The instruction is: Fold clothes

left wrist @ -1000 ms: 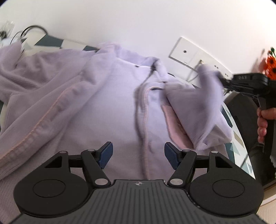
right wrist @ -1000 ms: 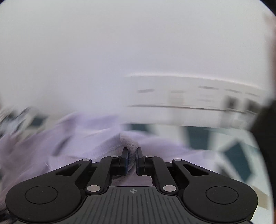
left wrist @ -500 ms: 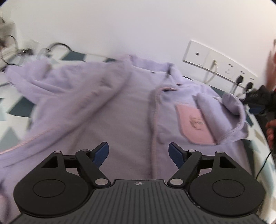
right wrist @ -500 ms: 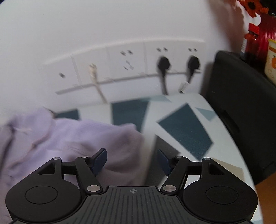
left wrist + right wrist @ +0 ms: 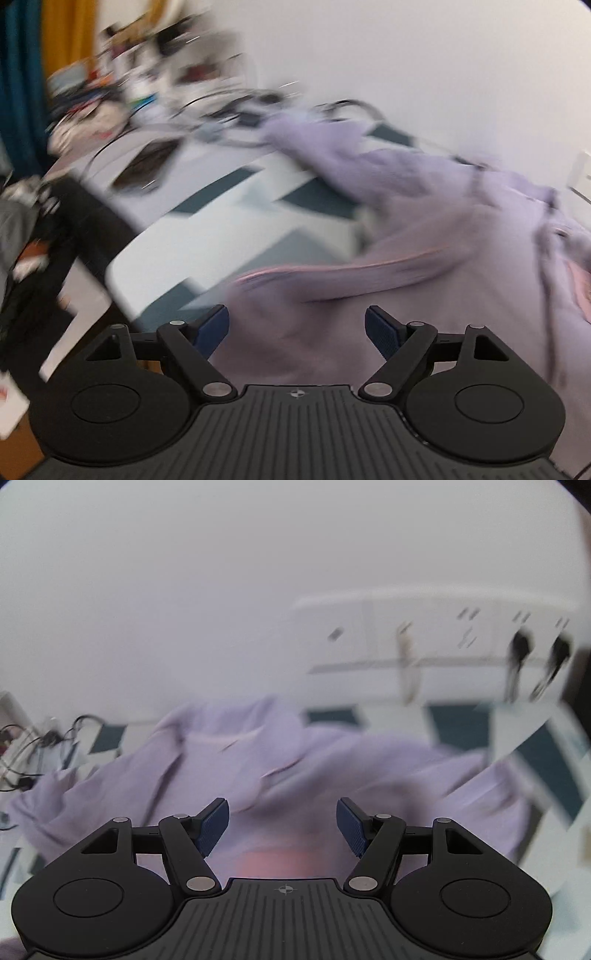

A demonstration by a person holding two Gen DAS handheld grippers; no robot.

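Lilac fleece jacket (image 5: 424, 236) lies spread on the desk (image 5: 207, 221), which wears a white cover with dark teal triangles; far edge runs along a white wall with a socket strip (image 5: 436, 642). Both views blurred. My left hand-held gripper (image 5: 296, 330) has jaws wide, just been opening, nothing between the pads; only fleece beneath them. From it the jacket runs up and to the right, and one sleeve (image 5: 303, 144) stretches away toward the far left part of the desk, long axis slanting from upper left to lower right in that view. Bare desk cover shows to the left of the garment. My right hand-held gripper (image 5: 282, 825) is parted about halfway, empty, hanging over the body of the jacket (image 5: 258, 768) with a pinkish patch (image 5: 280, 864) just below its jaws; its jaws have also been opening, and nothing is between them now. Judgement: the outstretched sleeve is the left side's job, being the nearer hand. Next move likely calls for reaching along that sleeve toward its far end. Cannot tell the cuff's exact position through the smear.
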